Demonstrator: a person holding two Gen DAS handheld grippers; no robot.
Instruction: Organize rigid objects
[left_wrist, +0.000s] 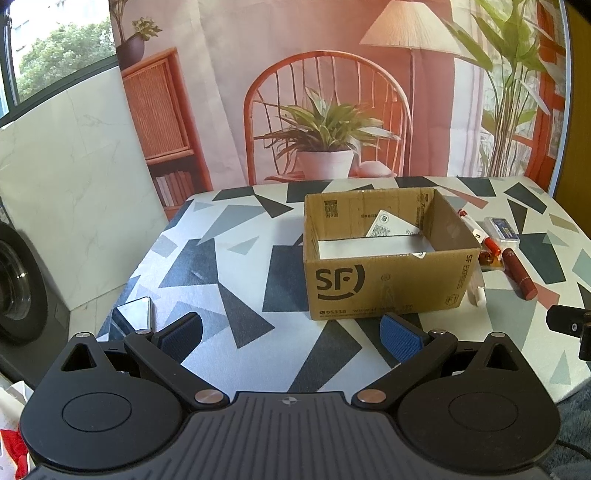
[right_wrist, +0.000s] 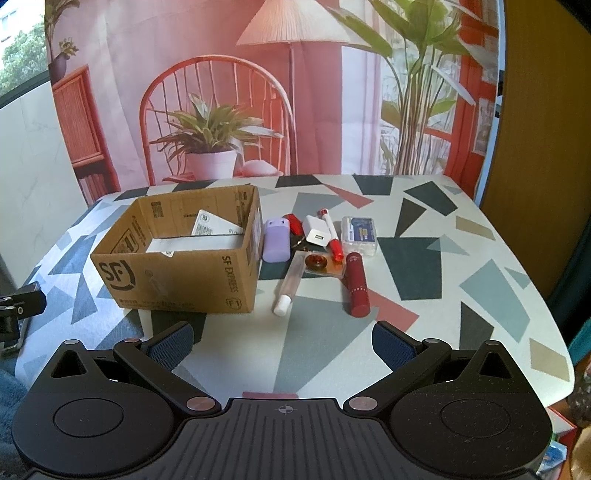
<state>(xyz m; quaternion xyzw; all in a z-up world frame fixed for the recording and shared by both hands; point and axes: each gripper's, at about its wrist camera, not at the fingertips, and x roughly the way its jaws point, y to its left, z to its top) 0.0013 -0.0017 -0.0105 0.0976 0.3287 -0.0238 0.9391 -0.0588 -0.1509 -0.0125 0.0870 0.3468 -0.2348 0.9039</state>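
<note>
An open cardboard box (left_wrist: 384, 284) (right_wrist: 177, 280) marked SF stands on the patterned table, with white cards inside. Right of it lies a cluster: a lilac case (right_wrist: 275, 240), a white charger (right_wrist: 317, 230), a red-capped marker (right_wrist: 330, 236), a clear plastic box (right_wrist: 359, 235), a clear tube with a white cap (right_wrist: 290, 282), an amber piece (right_wrist: 319, 263) and a dark red cylinder (right_wrist: 356, 284) (left_wrist: 521, 273). My left gripper (left_wrist: 291, 338) is open, low before the box. My right gripper (right_wrist: 282, 341) is open, short of the cluster. Both hold nothing.
A phone-like dark slab (left_wrist: 135, 314) lies at the table's near left corner. A printed backdrop (left_wrist: 325, 92) hangs behind the table (right_wrist: 424, 266). A white marble panel (left_wrist: 70, 192) stands at left. Part of the other gripper shows at the frame edge (left_wrist: 569, 325) (right_wrist: 18, 306).
</note>
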